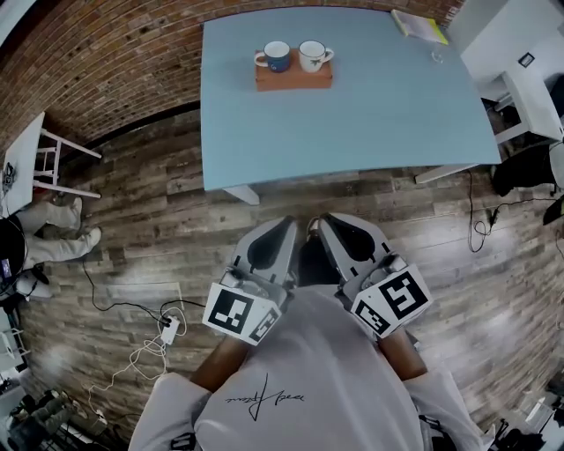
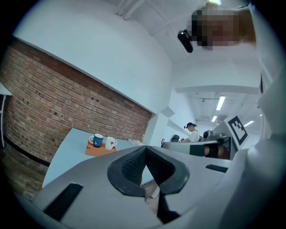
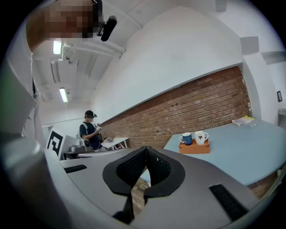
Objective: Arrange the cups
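Observation:
A blue cup (image 1: 276, 56) and a white cup (image 1: 312, 55) stand side by side on an orange wooden block (image 1: 293, 75) at the far side of a light blue table (image 1: 352, 114). The same blue cup (image 2: 97, 140) and white cup (image 2: 110, 142) show far off in the left gripper view, and as blue cup (image 3: 187, 138) and white cup (image 3: 200, 137) in the right gripper view. My left gripper (image 1: 293, 231) and right gripper (image 1: 319, 227) are held close to my chest over the floor, well short of the table. Both are shut with nothing in them.
A yellow-green booklet (image 1: 419, 26) and a small clear glass (image 1: 436, 57) lie at the table's far right corner. White furniture (image 1: 520, 53) stands to the right, a white table (image 1: 26, 163) to the left. Cables and a power strip (image 1: 167, 331) lie on the wooden floor. A person (image 3: 90, 129) stands far off.

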